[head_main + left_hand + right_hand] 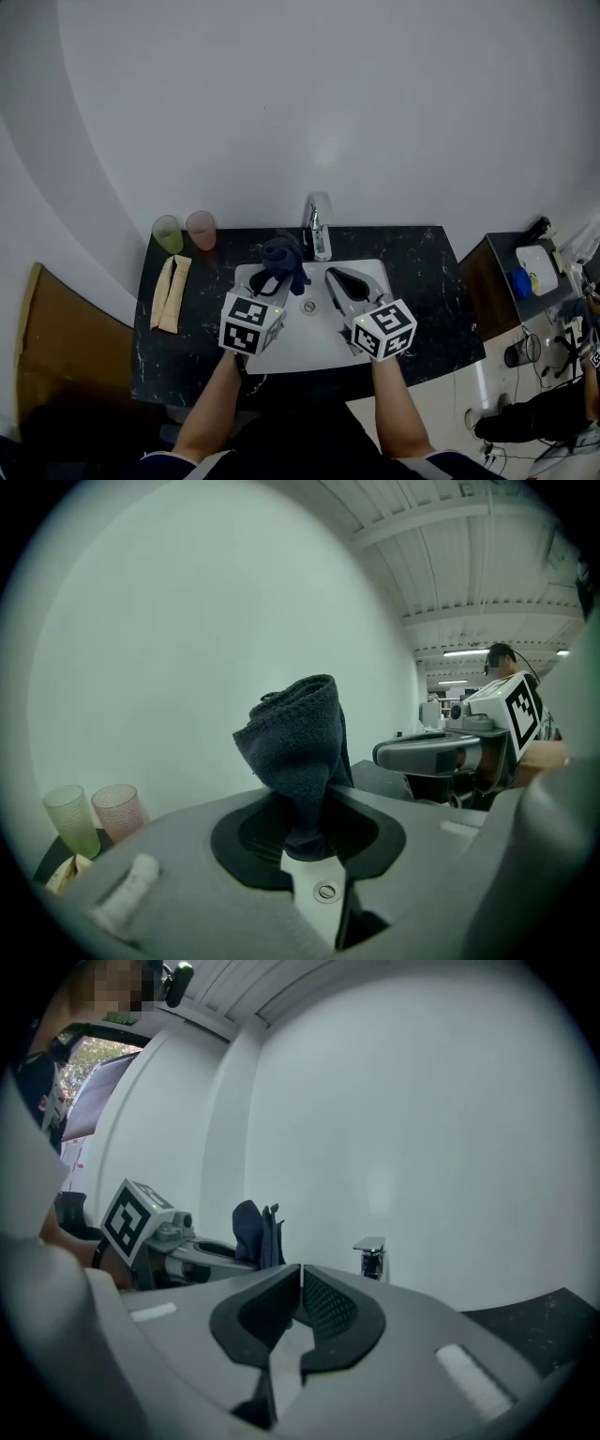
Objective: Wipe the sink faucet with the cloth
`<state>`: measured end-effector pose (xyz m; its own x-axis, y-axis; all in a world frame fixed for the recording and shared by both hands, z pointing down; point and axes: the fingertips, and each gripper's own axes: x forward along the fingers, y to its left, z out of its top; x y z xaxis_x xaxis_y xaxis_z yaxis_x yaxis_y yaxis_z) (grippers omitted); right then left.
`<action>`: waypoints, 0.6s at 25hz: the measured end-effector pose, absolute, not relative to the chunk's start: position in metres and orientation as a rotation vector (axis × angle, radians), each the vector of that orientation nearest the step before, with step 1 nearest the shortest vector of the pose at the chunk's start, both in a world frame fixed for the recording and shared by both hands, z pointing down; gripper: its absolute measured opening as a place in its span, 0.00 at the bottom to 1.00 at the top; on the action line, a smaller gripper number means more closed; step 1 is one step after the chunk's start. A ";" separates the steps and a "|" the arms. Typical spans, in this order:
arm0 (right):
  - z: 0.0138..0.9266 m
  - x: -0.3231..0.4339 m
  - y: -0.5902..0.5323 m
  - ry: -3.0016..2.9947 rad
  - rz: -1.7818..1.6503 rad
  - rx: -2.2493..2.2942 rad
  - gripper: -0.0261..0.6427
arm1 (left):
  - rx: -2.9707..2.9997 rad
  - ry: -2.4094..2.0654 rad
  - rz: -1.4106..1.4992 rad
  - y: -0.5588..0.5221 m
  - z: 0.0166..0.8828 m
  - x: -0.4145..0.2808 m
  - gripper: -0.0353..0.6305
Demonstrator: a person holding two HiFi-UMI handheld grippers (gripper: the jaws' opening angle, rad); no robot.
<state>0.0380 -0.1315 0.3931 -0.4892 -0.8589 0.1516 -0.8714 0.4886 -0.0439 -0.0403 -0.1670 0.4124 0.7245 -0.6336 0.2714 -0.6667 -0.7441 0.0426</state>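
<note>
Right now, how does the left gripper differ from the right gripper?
The left gripper is shut on the dark blue cloth; the right gripper holds nothing. The left gripper's jaws stand apart around the cloth; the right gripper's are nearly together. Both hover over the sink, near the faucet.

A dark navy cloth [281, 255], a white sink [309, 354] and a silver faucet [320, 230] are shown with a black, white-speckled counter [187, 361]. A translucent green cup [168, 234] and a pink cup [201, 229] are seen. The grey left gripper [267, 278] and right gripper [335, 277] bear black-and-white square-patterned cubes.
</note>
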 end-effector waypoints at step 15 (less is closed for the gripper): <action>0.363 0.045 -0.084 -2.680 0.079 1.439 0.05 | 2.751 -1.153 0.348 -0.113 0.399 -0.029 0.18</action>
<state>0.0453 -0.0845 0.3632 -0.5491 -0.8284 0.1110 -0.8335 0.5526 0.0009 -0.0286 -0.1133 0.3990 0.6796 -0.6843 0.2644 -0.7163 -0.6968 0.0380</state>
